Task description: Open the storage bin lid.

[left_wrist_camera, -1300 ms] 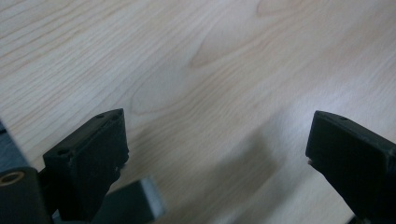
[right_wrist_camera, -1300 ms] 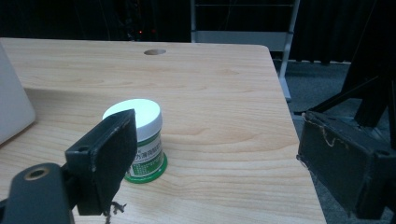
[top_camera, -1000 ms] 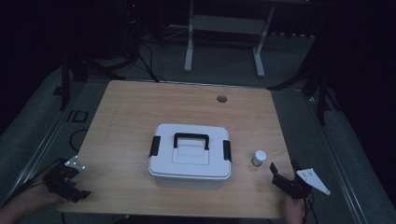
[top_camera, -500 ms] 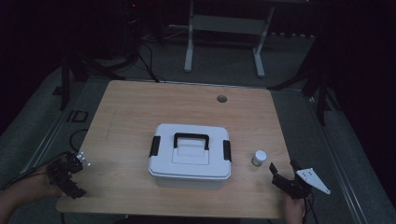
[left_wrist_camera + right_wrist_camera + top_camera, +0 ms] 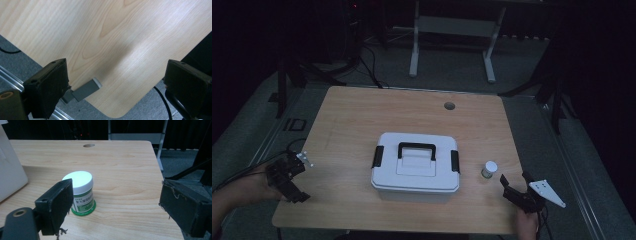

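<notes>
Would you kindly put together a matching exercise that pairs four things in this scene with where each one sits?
Things:
1. white box
2. small jar
3. left gripper
4. round hole

Places:
A. in the tabletop near the far edge
B. at the near left corner of the table
C. at the middle of the table, black handle on top
D. upright on the table just right of the box, ahead of the right gripper

Pairs: 1-C, 2-D, 3-B, 4-A
</notes>
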Available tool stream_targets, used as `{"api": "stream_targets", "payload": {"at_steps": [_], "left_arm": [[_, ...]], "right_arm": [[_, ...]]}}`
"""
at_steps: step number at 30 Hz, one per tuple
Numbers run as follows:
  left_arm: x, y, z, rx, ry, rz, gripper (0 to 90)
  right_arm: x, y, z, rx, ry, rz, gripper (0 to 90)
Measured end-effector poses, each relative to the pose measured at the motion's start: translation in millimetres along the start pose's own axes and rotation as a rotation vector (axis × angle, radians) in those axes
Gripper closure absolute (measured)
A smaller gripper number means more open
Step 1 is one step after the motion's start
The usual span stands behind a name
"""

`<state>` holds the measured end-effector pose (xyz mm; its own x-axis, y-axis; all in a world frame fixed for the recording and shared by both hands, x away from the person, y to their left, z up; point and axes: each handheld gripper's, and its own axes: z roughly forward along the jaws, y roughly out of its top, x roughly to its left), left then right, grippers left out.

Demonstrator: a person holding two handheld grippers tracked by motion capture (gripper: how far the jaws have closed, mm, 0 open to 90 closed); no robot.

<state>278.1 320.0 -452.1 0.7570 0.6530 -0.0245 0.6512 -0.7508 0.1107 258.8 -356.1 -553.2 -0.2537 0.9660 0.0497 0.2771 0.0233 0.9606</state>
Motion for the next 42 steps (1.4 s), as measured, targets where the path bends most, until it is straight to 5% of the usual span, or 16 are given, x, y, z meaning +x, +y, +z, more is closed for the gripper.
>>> {"api": "stream_targets", "payload": {"at_steps": [10,20,27,34,42], "left_arm": [[-12.5,35.3,-24.3,0.013,-0.008,0.083,5.3],[-22.9,69.6,-54.3,-0.025,-0.010,0.152,5.3],[-31.0,90.4,-63.3,-0.012,-0.015,0.196,5.3],[-42.5,115.5,-69.9,-0.038,-0.036,0.255,5.3],[-51.6,136.7,-75.0,-0.044,-0.051,0.314,5.3]], "right_arm": [[1.7,-0.1,0.2,0.001,-0.007,-0.018,11.5],[0.8,-0.3,-0.6,-0.005,-0.010,-0.010,11.5],[-0.4,-0.6,-1.9,-0.012,-0.013,0.001,11.5],[-1.4,0.3,-8.7,-0.080,-0.030,0.018,11.5],[0.4,0.4,-6.2,-0.057,-0.014,0.008,11.5]]}}
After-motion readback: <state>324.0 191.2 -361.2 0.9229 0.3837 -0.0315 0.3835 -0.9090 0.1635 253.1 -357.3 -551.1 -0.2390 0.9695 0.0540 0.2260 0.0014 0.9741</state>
